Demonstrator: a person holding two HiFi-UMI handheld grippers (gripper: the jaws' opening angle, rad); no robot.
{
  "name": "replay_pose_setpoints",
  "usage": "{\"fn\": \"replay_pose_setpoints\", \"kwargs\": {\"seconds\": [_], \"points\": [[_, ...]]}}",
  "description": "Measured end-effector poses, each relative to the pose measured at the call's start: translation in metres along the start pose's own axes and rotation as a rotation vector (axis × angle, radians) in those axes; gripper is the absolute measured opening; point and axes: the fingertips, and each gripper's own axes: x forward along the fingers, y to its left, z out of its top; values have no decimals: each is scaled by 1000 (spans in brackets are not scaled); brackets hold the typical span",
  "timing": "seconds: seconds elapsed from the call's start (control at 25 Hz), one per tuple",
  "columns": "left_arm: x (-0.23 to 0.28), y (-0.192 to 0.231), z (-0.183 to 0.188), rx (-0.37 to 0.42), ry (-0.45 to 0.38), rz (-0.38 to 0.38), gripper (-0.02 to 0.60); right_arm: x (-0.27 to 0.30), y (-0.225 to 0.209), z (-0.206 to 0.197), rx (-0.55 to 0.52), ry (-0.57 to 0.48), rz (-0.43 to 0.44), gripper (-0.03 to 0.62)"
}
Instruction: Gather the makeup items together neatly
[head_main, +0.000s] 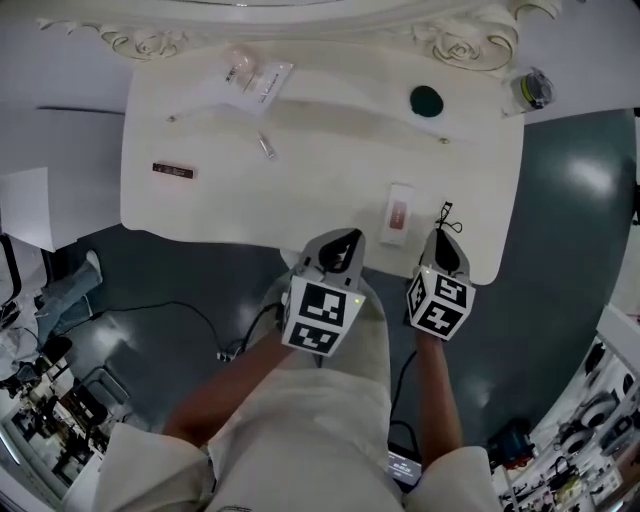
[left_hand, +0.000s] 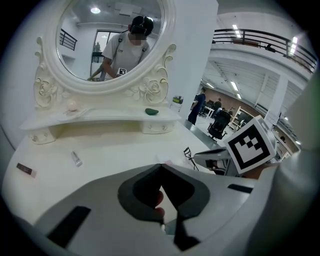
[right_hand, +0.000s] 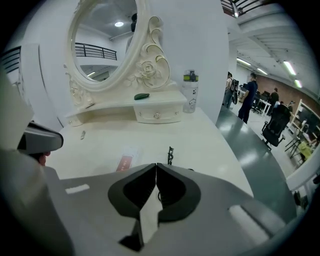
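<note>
Looking down on a white vanity table (head_main: 330, 185) backed by a carved oval mirror (left_hand: 110, 40), with that mirror taken as the mark throughout. Holding the left gripper (head_main: 347, 238) and the right gripper (head_main: 448, 245) over the table edge farthest from the mirror, both with jaws pressed together and pinching nothing that can be made out.

Makeup still scattered:
- Close under the mirror: clear packets (head_main: 250, 78) and a green pad (head_main: 426, 100).
- Farther out, toward the mirror's left side: a dark stick (head_main: 172, 171) and a small tube (head_main: 266, 146).
- Farthest out: a pink sachet (head_main: 397, 215) and a black wire clip (head_main: 446, 214), the clip just beyond the right gripper's tips; touching or not, impossible to tell.

Judged barely begun. Next, probably: spread the right jaws, close on the clip or sachet, and carry it toward the group under the mirror.
</note>
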Motion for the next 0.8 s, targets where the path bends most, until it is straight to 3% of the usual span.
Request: {"fn": "replay_pose_setpoints", "kwargs": {"seconds": [0.28,0.8], "points": [[-14,6,0,-18,-19,16,5,-9,29,12,-48,-27,87,3],[-46,30,-4,-66,-50,60,5,-20,82,35,-124,-67,171,3]]}}
